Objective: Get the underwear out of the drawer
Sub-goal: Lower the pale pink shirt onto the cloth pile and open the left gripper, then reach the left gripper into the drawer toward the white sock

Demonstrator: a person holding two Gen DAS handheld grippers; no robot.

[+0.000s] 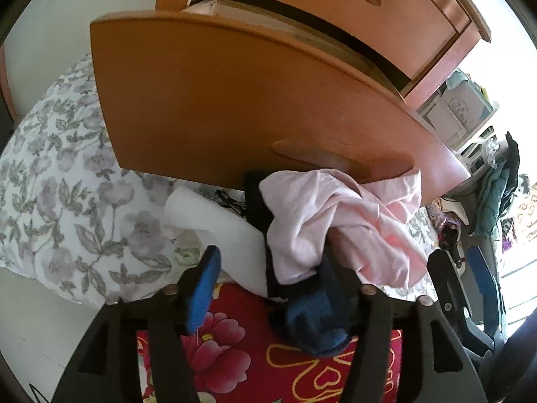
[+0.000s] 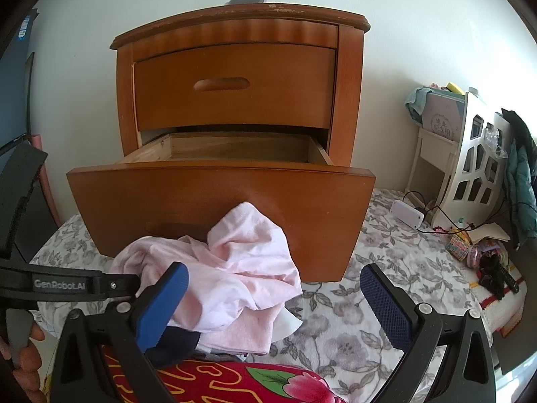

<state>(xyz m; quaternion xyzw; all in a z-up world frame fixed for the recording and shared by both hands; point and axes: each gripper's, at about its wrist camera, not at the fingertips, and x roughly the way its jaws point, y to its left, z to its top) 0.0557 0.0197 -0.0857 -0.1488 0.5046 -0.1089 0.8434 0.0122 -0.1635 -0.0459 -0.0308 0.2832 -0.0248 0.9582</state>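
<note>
The lower drawer of the nightstand stands pulled out, and the part of its inside that shows looks bare. The pink underwear lies crumpled on the floral bed just in front of the drawer face, on a small pile with a dark blue garment at the pile's 6 o'clock edge. The left tool is spread, pinching nothing; the right tool is spread too. The removal appears essentially done.
</note>
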